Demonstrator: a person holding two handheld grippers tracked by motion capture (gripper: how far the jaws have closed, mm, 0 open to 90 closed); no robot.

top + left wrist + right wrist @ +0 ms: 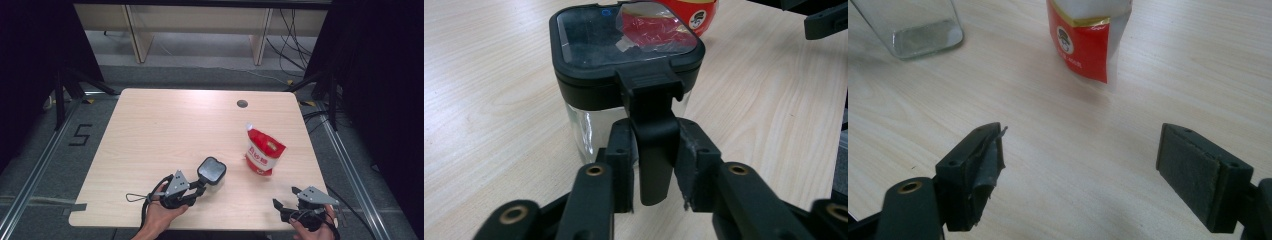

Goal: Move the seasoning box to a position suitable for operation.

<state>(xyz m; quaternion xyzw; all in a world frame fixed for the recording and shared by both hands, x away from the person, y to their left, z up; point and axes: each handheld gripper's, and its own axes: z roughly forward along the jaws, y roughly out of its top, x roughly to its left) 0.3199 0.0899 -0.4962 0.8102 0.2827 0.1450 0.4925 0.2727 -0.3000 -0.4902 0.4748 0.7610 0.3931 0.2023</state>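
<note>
Spreading across the middle of the high view, the wooden table (165,130) lies bare over its whole upper and left parts, its near edge along the bottom of the frame. A red and white pouch (263,150) stands right of centre, well apart from the glass jar (212,171) at lower centre. At lower right, near the table corner, the right gripper (284,197) rests with jaws spread wide, holding nothing. The left gripper (655,167) has narrowed onto the black latch (651,130) hanging from the jar's lid (624,45), pads pressing its sides.
</note>
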